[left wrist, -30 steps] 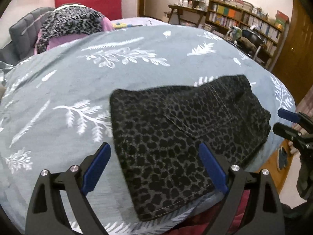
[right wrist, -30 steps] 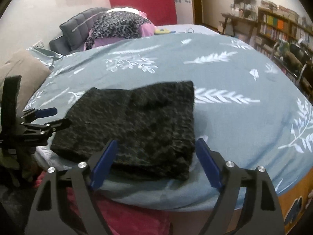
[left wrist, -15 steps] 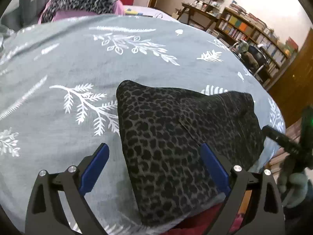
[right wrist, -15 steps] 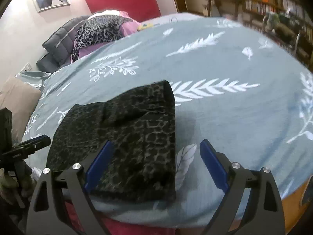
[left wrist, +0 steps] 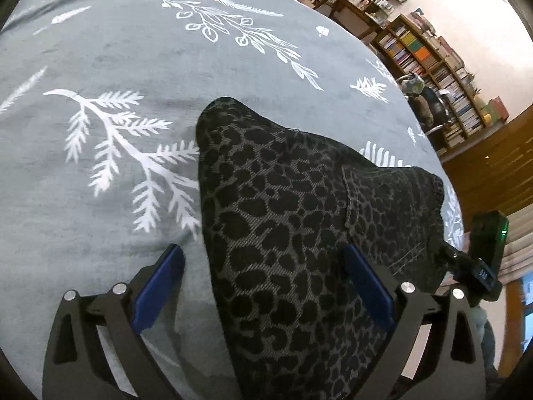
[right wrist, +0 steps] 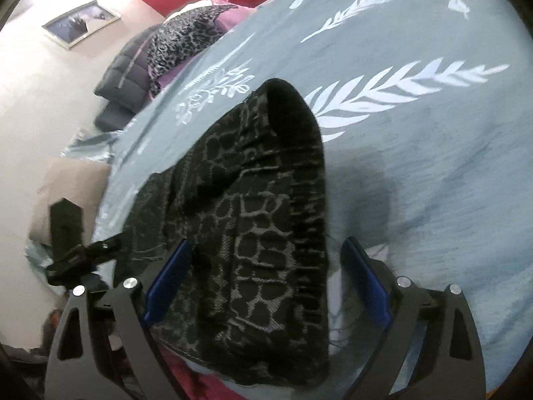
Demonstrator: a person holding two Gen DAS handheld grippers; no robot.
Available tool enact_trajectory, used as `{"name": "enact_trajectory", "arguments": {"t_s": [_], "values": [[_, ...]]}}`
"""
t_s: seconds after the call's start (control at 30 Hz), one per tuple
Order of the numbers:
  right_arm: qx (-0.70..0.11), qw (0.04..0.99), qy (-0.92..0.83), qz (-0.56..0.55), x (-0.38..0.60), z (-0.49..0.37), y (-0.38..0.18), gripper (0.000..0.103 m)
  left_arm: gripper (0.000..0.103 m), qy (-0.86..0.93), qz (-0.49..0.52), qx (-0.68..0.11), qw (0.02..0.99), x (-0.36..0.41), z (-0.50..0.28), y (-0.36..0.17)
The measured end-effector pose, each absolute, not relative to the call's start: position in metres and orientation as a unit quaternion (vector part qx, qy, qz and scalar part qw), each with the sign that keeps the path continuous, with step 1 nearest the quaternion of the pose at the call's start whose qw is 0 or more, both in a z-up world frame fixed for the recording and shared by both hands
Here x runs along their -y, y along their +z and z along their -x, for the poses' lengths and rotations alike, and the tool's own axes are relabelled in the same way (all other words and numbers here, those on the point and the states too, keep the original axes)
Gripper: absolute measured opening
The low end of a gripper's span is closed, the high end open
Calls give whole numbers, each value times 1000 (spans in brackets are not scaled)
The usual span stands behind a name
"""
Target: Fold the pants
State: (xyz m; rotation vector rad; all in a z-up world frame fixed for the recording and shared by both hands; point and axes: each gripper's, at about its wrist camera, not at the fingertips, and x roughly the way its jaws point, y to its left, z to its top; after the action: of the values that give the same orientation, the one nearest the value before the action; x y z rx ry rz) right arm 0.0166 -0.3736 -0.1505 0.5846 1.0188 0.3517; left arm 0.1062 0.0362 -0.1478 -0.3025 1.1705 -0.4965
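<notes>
Dark leopard-print pants lie folded on a grey bed cover with white leaf prints. My left gripper is open, low over the near left edge of the pants, its blue fingers straddling that edge. My right gripper is open, close above the right end of the pants, which shows the waistband edge. Each gripper shows at the side of the other's view: the right one and the left one.
A pile of leopard and pink clothes and a dark cushion lie at the far end of the bed. Bookshelves and a chair stand beyond the bed. A framed picture hangs on the wall.
Both grippers have moved down and in toward the pants, which now fill more of each view. Both stay open. The pants have not moved.
</notes>
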Motion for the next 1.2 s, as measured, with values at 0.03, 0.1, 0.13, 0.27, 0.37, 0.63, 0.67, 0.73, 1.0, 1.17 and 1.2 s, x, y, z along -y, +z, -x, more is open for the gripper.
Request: {"name": "enact_trajectory", "arguments": {"t_s": [0.03, 0.1, 0.13, 0.27, 0.37, 0.63, 0.67, 0.73, 1.0, 1.17, 1.2], "values": [[-478, 813, 174, -283, 374, -19, -152, 93, 96, -236, 147, -546, 791, -35, -107, -148], [-479, 803, 195, -295, 373, -22, -154, 92, 96, -246, 160, -549, 783, -34, -109, -150], [-481, 802, 198, -293, 371, -23, -155, 92, 96, -249, 163, -550, 780, -33, -111, -151], [-484, 799, 212, -286, 370, -31, -156, 92, 86, -268, 172, -550, 772, -27, -114, -151], [-486, 800, 213, -279, 365, -39, -157, 92, 84, -270, 182, -550, 769, -24, -117, -153], [-491, 808, 220, -241, 348, -42, -147, 73, 62, -275, 190, -541, 772, -26, -116, -146], [-492, 809, 220, -234, 347, -41, -145, 70, 57, -274, 193, -537, 774, -28, -115, -144], [-488, 810, 219, -241, 349, -41, -139, 55, 51, -272, 202, -533, 775, -33, -113, -141], [-442, 832, 246, -231, 335, -54, -95, 40, 38, -299, 202, -485, 797, -30, -121, -98], [-423, 841, 261, -212, 314, -81, -76, 38, 37, -306, 199, -451, 815, -24, -145, -68], [-419, 844, 262, -210, 312, -88, -73, 38, 37, -304, 196, -442, 821, -25, -152, -62]]}}
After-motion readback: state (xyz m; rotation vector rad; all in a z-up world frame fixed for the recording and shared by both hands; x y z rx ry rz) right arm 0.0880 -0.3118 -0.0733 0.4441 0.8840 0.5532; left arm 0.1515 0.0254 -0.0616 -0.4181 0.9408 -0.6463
